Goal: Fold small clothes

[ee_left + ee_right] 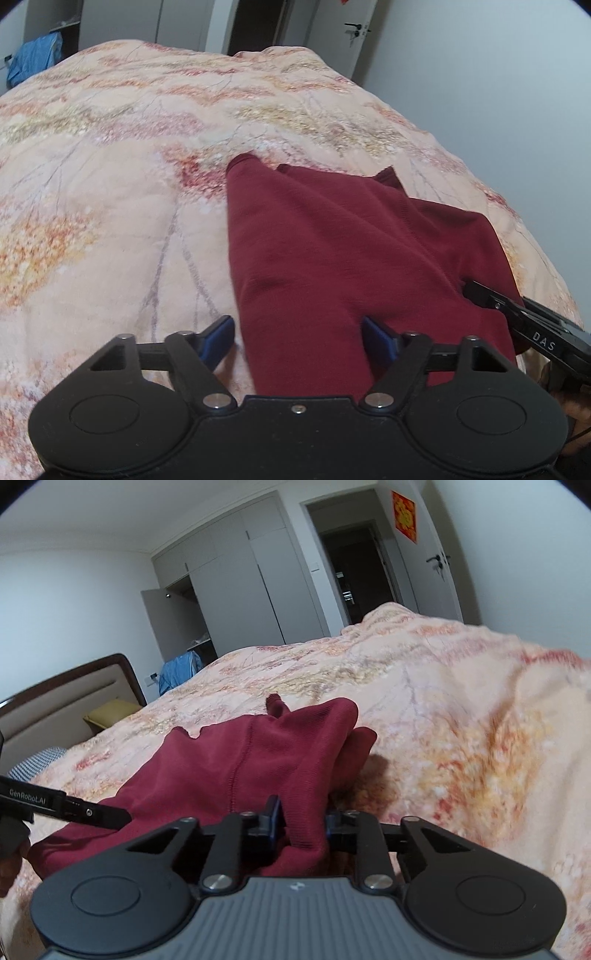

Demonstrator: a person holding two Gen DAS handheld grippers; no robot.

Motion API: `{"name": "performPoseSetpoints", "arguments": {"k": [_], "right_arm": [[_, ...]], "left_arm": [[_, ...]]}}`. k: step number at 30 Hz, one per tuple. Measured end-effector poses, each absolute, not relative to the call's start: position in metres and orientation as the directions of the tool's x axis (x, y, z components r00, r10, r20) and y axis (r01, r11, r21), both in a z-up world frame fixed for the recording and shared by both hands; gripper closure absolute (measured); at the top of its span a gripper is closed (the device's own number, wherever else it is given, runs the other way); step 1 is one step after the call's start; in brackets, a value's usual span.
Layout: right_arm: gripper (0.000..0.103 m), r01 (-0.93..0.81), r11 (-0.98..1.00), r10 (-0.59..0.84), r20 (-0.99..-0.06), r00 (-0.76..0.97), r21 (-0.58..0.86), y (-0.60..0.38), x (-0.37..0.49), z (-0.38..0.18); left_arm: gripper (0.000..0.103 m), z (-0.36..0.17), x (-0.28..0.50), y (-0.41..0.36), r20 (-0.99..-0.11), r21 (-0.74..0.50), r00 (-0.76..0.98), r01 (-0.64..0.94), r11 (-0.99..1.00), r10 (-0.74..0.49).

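The right gripper (301,825) is closed on a bunched fold of the dark red knitted garment (236,760); its two blue fingers (271,814) press the cloth from both sides, and the cloth passes between them toward the camera. The left gripper (299,338) is wide open. Its blue fingers (218,338) stand on either side of the near edge of the same garment (332,251) and hold nothing; the right-hand one lies against the cloth, while the other is over the blanket just beside the cloth edge.

The garment lies on the bed, on a peach blanket with an orange and red floral print (110,166), partly spread and partly lifted at the corner that the right gripper holds. The far end, probably a sleeve or a collar, points toward the wardrobe.

My judgement of the risks: the right gripper holds a thick bundle and not a single edge, so layers may slip out unevenly when it pulls, and the fold will come crooked. If the left gripper closes now, it may catch the soft blanket together with the cloth and drag it. With only one corner held, the garment can also twist as it is carried over.
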State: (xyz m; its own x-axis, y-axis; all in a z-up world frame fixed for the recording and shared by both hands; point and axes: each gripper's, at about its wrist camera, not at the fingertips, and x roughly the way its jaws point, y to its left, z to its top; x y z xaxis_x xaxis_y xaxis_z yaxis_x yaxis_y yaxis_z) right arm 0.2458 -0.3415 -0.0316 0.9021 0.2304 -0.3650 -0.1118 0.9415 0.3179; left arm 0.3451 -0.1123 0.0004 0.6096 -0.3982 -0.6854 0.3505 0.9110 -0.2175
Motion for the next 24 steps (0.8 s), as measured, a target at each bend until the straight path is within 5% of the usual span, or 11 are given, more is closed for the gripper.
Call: {"name": "performPoseSetpoints", "arguments": {"k": [9, 16, 24], "right_arm": [[0.084, -0.125, 0.968, 0.187, -0.295, 0.937, 0.216, -0.316, 0.226, -0.002], [0.084, -0.219, 0.975, 0.211, -0.200, 0.957, -0.021, -0.256, 0.221, 0.034], [0.084, -0.325, 0.945, 0.326, -0.117, 0.938, 0.025, -0.194, 0.263, 0.054]], "left_arm": [[0.068, 0.018, 0.336, -0.107, -0.642, -0.208, 0.652, 0.358, 0.910, -0.403], [0.071, 0.054, 0.318, -0.088, -0.546, -0.096, 0.772, 0.328, 0.940, -0.325], [0.071, 0.094, 0.309, -0.030, -0.440, 0.038, 0.886, 0.184, 0.982, -0.149]]}}
